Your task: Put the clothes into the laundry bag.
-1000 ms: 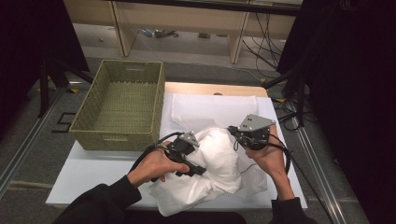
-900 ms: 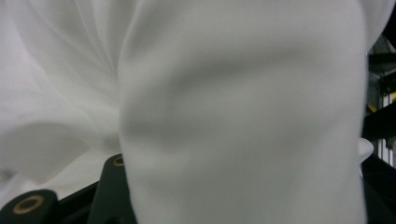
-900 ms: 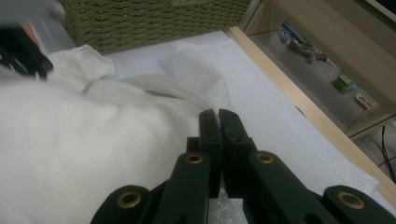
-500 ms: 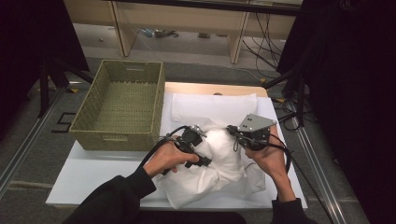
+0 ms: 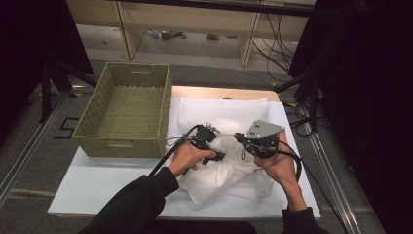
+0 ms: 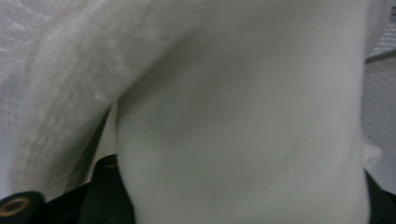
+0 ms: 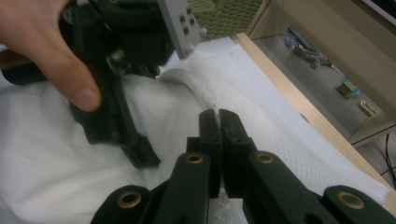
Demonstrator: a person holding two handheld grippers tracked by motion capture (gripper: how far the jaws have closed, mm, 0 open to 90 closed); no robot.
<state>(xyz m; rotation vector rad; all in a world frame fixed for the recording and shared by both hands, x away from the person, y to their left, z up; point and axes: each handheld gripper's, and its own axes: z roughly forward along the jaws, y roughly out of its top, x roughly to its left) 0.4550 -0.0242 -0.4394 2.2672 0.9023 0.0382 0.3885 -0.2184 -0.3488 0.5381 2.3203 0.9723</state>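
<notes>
- Working a white pillowcase (image 5: 229, 168) over a pillow (image 5: 224, 109) on the bench (image 5: 97, 183), with the bunched fabric sitting around 6 o'clock from the pillow's flat far end.
- My right hand-held gripper (image 7: 219, 116) is clamped tight, jaws together on a thin edge of the pillowcase; from above it sits at about 3 o'clock of the bundle (image 5: 242, 140).
- My left hand-held gripper (image 5: 210, 141) is pushed right into the cloth at roughly 9 o'clock of the bundle. Its jaws have just been opening, with a fat fold of white fabric between them, but I honestly can't tell whether the pads press on it.
- Green woven basket (image 5: 127, 111) sits at 10 o'clock from my hands, just beside the pillow.
</notes>
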